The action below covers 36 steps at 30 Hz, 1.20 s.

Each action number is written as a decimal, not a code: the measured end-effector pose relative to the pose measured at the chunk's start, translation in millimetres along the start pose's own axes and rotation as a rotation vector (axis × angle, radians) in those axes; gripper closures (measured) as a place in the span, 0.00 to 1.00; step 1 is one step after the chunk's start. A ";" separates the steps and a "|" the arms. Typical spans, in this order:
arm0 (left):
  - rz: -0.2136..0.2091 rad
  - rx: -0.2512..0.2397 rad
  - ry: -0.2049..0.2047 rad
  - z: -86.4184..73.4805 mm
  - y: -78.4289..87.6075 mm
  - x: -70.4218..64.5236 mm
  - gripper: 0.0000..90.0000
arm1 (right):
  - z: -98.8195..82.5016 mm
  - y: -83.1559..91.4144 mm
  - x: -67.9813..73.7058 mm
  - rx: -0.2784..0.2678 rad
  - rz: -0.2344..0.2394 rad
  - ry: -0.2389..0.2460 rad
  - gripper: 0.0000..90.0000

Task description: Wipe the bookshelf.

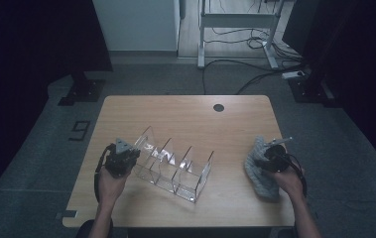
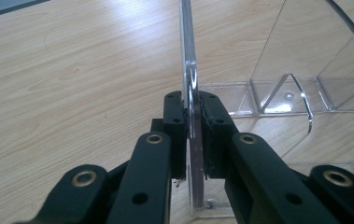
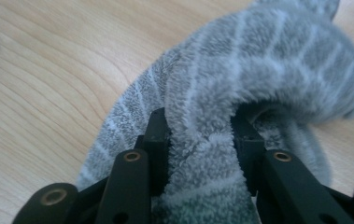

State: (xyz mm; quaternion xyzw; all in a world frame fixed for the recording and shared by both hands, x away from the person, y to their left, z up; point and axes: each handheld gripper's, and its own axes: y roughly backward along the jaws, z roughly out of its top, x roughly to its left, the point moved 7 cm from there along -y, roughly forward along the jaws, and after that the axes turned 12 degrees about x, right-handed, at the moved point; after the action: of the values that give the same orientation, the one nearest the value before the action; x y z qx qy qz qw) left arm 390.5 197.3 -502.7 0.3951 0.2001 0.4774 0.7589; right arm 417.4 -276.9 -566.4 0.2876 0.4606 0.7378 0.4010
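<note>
Right gripper view: right gripper (image 3: 201,135) pinches a bunched fold of grey towel (image 3: 258,60) on table (image 3: 48,84); soft, light, limp. Left gripper (image 2: 193,126) clamps stiff, slippery clear organizer (image 2: 305,70) end wall.

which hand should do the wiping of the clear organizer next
Right. The right tool already has the grey cloth between its pads beside the clear organizer, while the left tool is clamped on the organizer's end wall, steadying it.

Wood table (image 1: 185,114), grommet hole (image 1: 219,107); cables (image 1: 235,69) behind.
</note>
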 end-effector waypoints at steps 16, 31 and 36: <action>-0.044 -0.011 0.006 4.3 9.3 -0.1 0.55 | 0.6 21.7 -2.5 -0.027 0.051 -0.021 0.40; -0.127 -0.028 -0.018 2.9 33.1 -7.3 0.09 | 25.0 54.4 26.7 -0.124 0.126 0.110 0.12; -0.127 -0.012 -0.053 -3.9 35.6 -11.2 0.00 | 33.0 51.9 39.5 -0.115 0.129 0.155 0.07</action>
State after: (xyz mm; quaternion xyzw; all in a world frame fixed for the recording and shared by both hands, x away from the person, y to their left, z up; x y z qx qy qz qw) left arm 362.5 197.3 -477.7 0.3896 0.2017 0.4188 0.7951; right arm 406.4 -241.5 -503.4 0.2350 0.4276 0.8075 0.3316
